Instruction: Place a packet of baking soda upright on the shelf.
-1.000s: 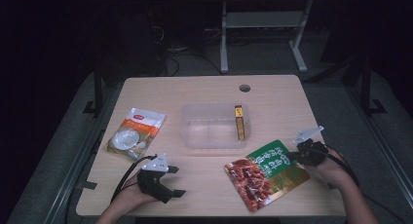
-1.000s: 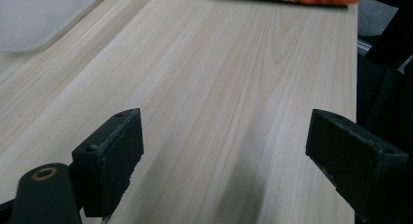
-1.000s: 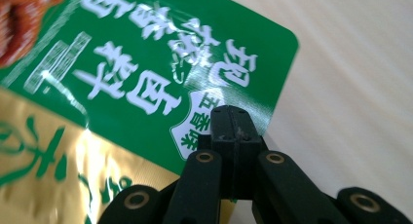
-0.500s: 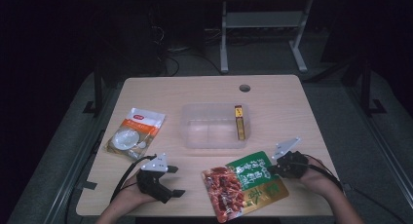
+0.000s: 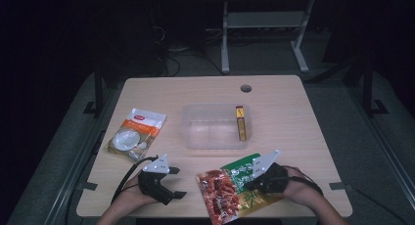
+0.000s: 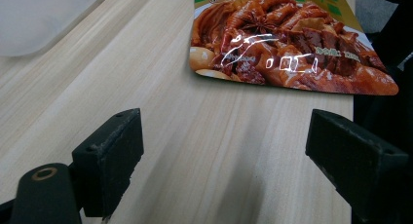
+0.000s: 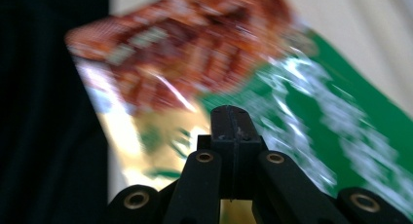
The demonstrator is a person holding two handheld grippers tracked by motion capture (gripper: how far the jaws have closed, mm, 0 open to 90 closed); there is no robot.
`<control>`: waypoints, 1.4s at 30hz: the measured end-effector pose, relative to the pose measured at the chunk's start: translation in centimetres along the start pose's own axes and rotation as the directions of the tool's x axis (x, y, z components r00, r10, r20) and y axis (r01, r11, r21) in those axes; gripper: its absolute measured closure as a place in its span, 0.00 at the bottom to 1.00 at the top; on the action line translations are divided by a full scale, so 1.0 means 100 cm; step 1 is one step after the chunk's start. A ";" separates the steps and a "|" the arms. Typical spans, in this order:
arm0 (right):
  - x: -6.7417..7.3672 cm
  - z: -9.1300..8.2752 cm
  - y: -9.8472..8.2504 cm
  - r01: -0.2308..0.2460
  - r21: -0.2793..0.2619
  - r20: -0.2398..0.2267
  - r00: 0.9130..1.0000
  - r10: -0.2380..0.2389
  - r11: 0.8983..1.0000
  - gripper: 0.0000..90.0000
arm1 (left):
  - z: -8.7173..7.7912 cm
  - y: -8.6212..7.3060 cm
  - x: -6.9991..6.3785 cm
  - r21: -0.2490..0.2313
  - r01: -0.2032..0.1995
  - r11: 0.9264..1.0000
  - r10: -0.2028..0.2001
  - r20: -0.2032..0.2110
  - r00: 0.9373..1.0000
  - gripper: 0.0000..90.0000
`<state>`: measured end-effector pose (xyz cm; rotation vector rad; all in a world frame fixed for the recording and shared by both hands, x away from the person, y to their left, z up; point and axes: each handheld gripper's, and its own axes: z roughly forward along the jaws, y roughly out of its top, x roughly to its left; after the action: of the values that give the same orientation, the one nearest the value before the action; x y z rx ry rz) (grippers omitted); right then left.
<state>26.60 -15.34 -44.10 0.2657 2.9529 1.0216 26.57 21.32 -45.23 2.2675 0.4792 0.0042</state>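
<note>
Since the earlier frames, the right gripper (image 5: 250, 182) has travelled from the right edge of the table (image 5: 293, 117) toward its near centre, and the food pouch (image 5: 235, 191) has come along with it. The pouch formerly lay beside the clear plastic container (image 5: 215, 126); it now sits at the near edge, with its lower corner overhanging the table edge. The left gripper (image 5: 169, 183) has kept its position.

Right gripper: in the right gripper view, the jaws are pressed together on the pouch (image 7: 302, 112), clamping it at its green-and-gold margin. The pouch is tilted in the high view, red printed end toward the left gripper.

Left gripper: in the left gripper view, the jaws stand wide apart over bare wood, with nothing between them. The red end of the pouch (image 6: 292, 48) lies just ahead of them, not touching.

Other items: the container stands at the table centre, well apart from both grippers, with a slim yellow-and-brown pack (image 5: 240, 122) inside along its right wall. A white-and-orange sachet (image 5: 137, 134) lies flat to the container's left.
</note>
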 end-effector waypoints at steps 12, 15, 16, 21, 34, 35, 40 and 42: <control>0.011 0.035 0.019 0.091 0.042 -0.085 0.993 -0.087 0.995 1.00 | 0.002 0.000 0.000 0.006 -0.008 1.000 0.008 0.006 1.000 0.15; 0.009 0.038 0.022 0.091 0.035 -0.075 0.993 -0.088 0.995 1.00 | 0.002 0.000 0.000 0.006 -0.009 1.000 0.009 0.005 1.000 0.15; 0.008 0.039 0.024 0.097 0.033 -0.072 0.993 -0.094 0.995 1.00 | 0.001 0.000 0.000 0.006 -0.008 1.000 0.008 0.004 1.000 0.15; 0.006 0.047 0.034 0.112 0.028 -0.046 0.993 -0.110 0.993 1.00 | 0.001 0.001 0.000 0.006 -0.004 1.000 0.004 0.007 1.000 0.15; 0.001 0.051 0.045 0.093 -0.019 0.002 0.996 -0.093 0.995 1.00 | -0.001 0.013 0.001 -0.046 0.007 0.999 -0.007 0.007 1.000 0.15; -0.001 0.047 0.043 0.085 -0.028 0.013 0.996 -0.085 0.996 0.98 | -0.001 0.015 0.002 -0.045 0.010 0.999 -0.010 0.013 1.000 0.15; -0.005 0.029 0.030 0.013 -0.067 0.096 0.995 -0.006 0.998 0.78 | 0.004 0.026 0.004 -0.074 0.003 0.997 0.000 0.040 0.999 0.14; -0.007 0.021 0.024 -0.045 -0.078 0.112 0.992 0.053 0.996 0.72 | 0.008 0.031 0.004 -0.062 -0.012 0.998 0.015 0.047 0.999 0.14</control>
<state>27.75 -12.36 -44.31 0.3838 2.8132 1.0814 28.15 19.02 -43.61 2.2052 0.4327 -0.0269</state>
